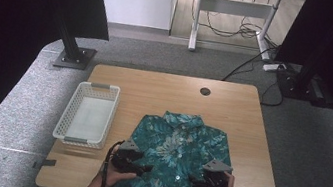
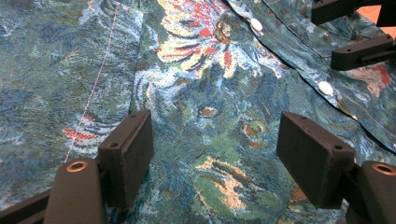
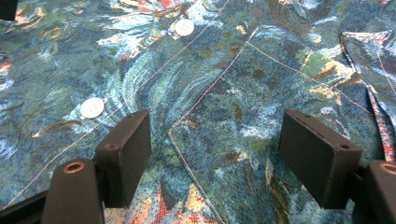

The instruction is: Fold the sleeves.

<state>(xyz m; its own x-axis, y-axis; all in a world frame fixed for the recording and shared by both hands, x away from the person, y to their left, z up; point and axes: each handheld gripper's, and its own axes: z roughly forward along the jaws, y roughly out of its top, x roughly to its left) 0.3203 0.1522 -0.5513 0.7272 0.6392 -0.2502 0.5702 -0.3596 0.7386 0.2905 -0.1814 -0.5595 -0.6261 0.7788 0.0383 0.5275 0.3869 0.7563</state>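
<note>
Teal flowered shirt (image 1: 178,151) lies flat, buttoned, at the table's (image 1: 233,104) near edge. My left gripper (image 2: 215,144) and right gripper (image 3: 215,144) hover spread over it; next I must pinch cloth to fold, I judge.

White mesh basket (image 1: 86,113) stood left of the floral shirt (image 1: 179,146), a strip of bare wooden table (image 1: 234,101) between them wide enough to pass. Far half of the table lay open apart from a round cable hole (image 1: 205,91). Right of the shirt, bare wood ran to the edge.
</note>
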